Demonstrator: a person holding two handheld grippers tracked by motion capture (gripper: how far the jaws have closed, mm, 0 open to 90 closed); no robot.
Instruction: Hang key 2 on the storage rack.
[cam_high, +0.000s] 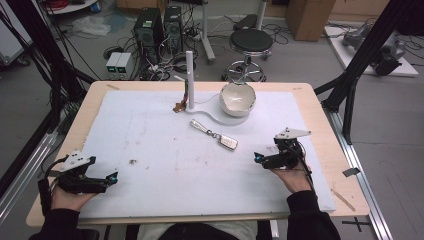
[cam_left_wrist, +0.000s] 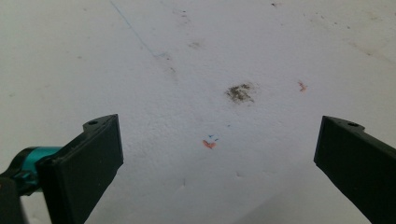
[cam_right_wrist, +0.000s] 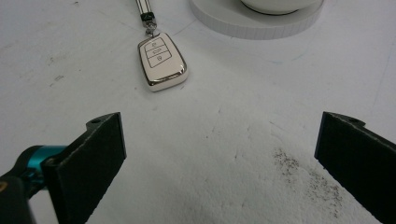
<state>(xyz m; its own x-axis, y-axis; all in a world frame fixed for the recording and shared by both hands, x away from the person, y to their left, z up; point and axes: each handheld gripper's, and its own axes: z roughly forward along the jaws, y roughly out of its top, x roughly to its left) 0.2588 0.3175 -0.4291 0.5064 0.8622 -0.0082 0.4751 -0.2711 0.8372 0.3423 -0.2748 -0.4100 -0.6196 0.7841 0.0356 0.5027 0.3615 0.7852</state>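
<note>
A white car key fob with a strap and metal tag lies flat near the middle of the white mat. Behind it a white bowl rests on a round white base joined to an upright white post. My right gripper is open low over the mat, to the right of the fob and pointing at it, with nothing between its jaws. My left gripper is open at the mat's front left, over bare stained mat.
The mat covers a wooden table. A small brown piece hangs at the post's foot. Dark smudges mark the mat. Beyond the table stand a stool, computer towers and cables; black frame legs flank the table.
</note>
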